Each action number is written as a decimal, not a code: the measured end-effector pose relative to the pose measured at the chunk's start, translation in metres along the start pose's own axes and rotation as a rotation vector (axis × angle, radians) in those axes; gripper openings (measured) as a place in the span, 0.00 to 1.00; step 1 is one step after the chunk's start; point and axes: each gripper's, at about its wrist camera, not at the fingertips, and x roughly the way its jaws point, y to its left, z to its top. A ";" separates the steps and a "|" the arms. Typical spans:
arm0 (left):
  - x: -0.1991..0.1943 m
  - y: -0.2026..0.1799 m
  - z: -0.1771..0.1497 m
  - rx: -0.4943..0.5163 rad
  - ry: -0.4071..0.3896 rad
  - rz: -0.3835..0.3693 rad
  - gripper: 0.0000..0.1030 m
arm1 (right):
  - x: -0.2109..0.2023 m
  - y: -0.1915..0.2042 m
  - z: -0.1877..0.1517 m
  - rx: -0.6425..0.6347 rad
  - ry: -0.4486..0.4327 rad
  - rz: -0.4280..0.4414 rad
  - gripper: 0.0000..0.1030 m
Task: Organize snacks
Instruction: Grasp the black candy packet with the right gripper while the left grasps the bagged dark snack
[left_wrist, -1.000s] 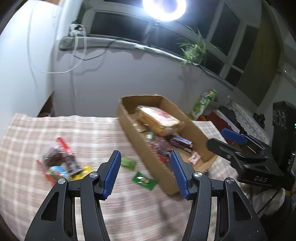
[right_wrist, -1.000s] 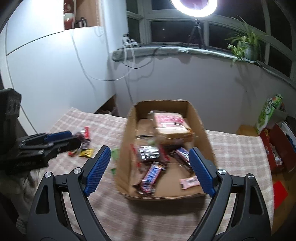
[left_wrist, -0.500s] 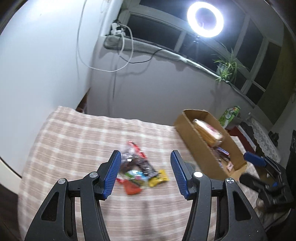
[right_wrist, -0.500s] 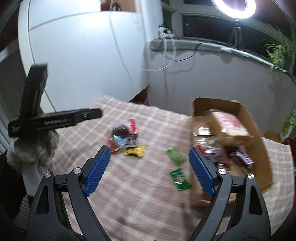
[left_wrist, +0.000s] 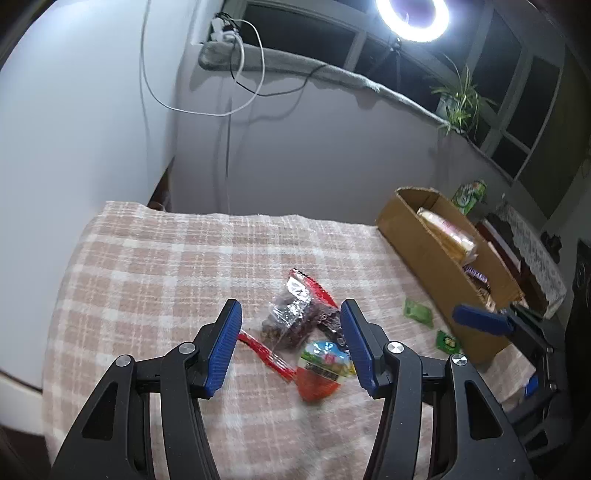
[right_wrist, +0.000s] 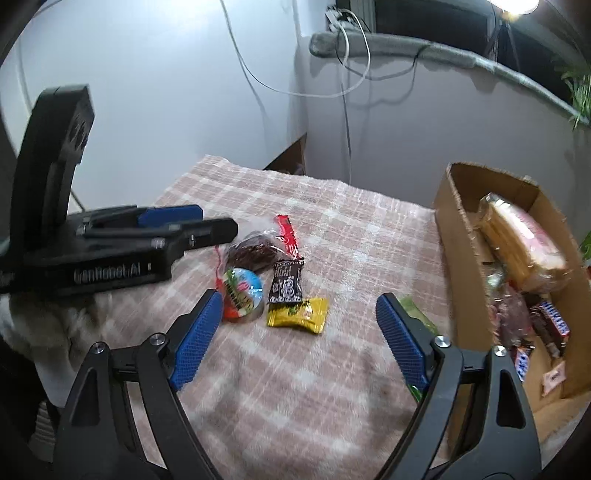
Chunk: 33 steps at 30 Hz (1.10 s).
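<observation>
Checked cloth (left_wrist: 155, 266) bears cardboard box (right_wrist: 458, 206) holding bread pack (right_wrist: 517, 240) and chocolate bars (right_wrist: 550, 317).

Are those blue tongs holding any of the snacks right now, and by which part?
Nothing is held. The left tongs hover open over the snack pile; the right tongs are closing, with nothing gripped.

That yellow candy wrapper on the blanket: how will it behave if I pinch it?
The yellow candy wrapper looks like thin crinkled film, so it probably crumples and is light. Its glossy surface may slip. On the soft plaid blanket it may sink when pressed.
</observation>
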 end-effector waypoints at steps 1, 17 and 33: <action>0.005 0.000 0.000 0.012 0.009 -0.004 0.53 | 0.006 -0.002 0.002 0.010 0.015 0.006 0.75; 0.042 0.002 -0.004 0.114 0.086 -0.020 0.40 | 0.057 0.004 0.009 -0.023 0.131 -0.002 0.48; 0.049 -0.003 -0.009 0.184 0.101 -0.021 0.40 | 0.064 0.015 0.005 -0.145 0.140 -0.077 0.28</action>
